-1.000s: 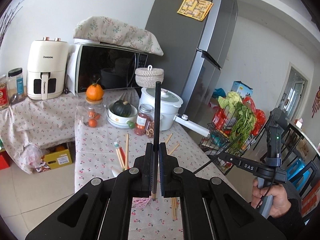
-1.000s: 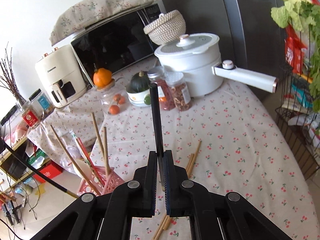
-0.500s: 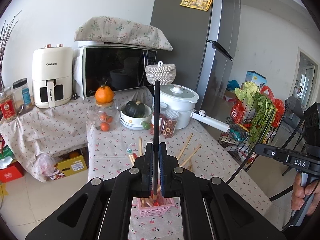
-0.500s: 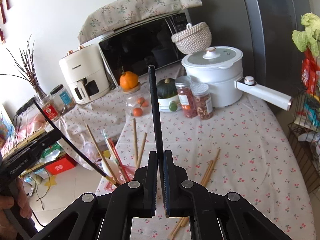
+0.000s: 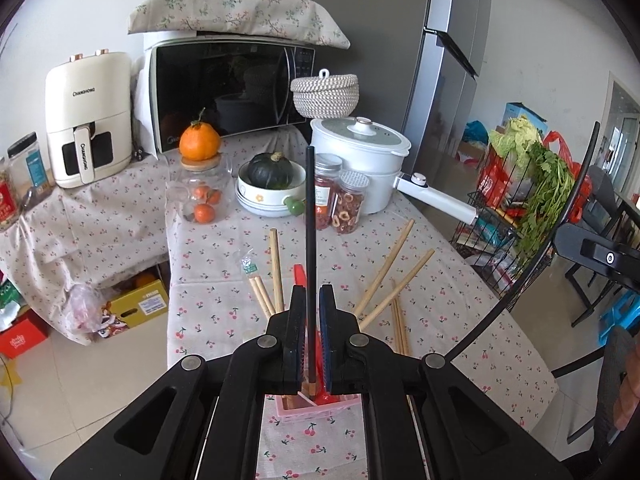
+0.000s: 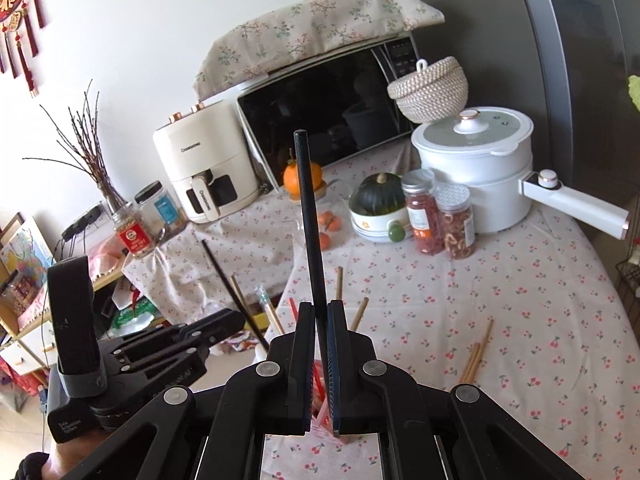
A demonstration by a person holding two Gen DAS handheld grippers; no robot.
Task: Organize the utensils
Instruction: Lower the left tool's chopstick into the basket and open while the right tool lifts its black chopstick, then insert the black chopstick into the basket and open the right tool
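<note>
Left wrist view: left gripper (image 5: 310, 312), jaws easing apart, one black chopstick (image 5: 310, 216) standing between them with a gap on the right side, its lower end in the pink basket (image 5: 312, 410) at the table's near edge.
Right wrist view: right gripper (image 6: 318, 320) clenched on a second black chopstick (image 6: 307, 208).
Wooden chopsticks: several loose on the tablecloth (image 5: 440, 304), others upright in the basket; exact count unclear.
Far edge: two spice jars (image 5: 342, 204), white pot (image 5: 360, 160), squash bowl (image 5: 268, 196).
</note>
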